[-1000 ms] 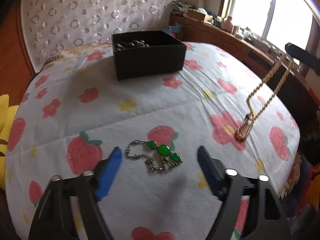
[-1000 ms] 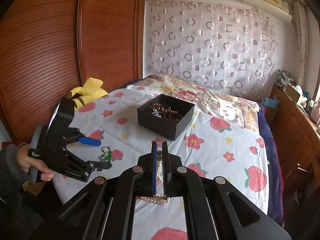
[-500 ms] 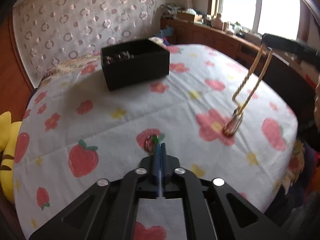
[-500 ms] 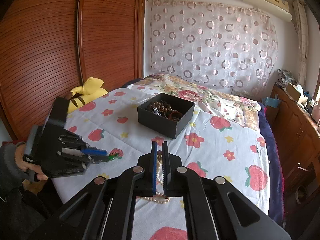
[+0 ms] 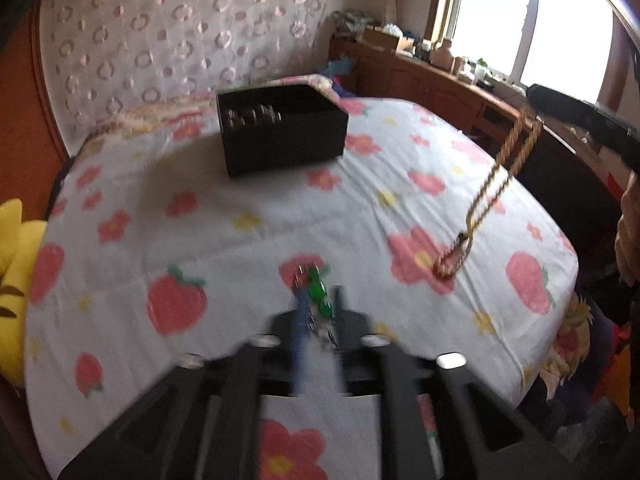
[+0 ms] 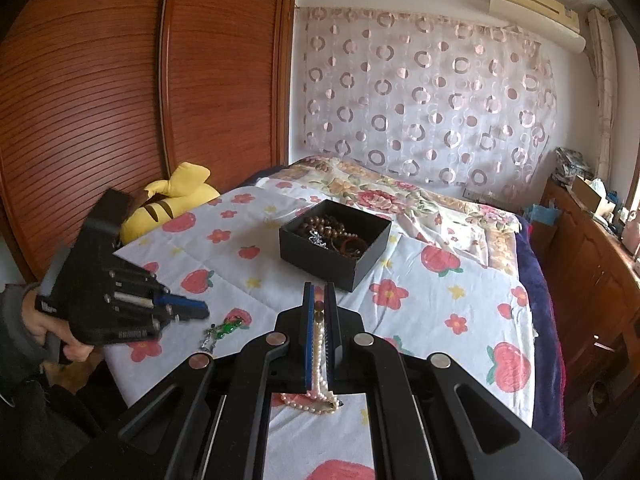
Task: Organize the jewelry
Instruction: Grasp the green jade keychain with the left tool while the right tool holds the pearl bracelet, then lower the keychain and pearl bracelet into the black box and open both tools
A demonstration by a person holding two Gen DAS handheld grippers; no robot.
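A black open box [image 5: 282, 134] with several pieces of jewelry stands on the bed; it also shows in the right wrist view [image 6: 334, 246]. My left gripper [image 5: 318, 308] is shut on a silver chain bracelet with green stones [image 5: 316, 294], which hangs from its tips just above the sheet [image 6: 222, 330]. My right gripper [image 6: 319, 312] is shut on a pearl necklace [image 6: 318, 364] whose loop hangs below the jaws. In the left wrist view it looks like a golden rope [image 5: 486, 204] that touches the bed.
The bed has a white sheet with strawberries and flowers [image 5: 180, 216]. A yellow plush toy [image 6: 176, 200] lies at the left edge by a wooden wardrobe [image 6: 120, 100]. A wooden dresser [image 6: 592, 264] runs along the right side.
My left gripper went from open around the bracelet to shut on it, and has lifted it off the sheet. My right gripper has held the necklace in place.
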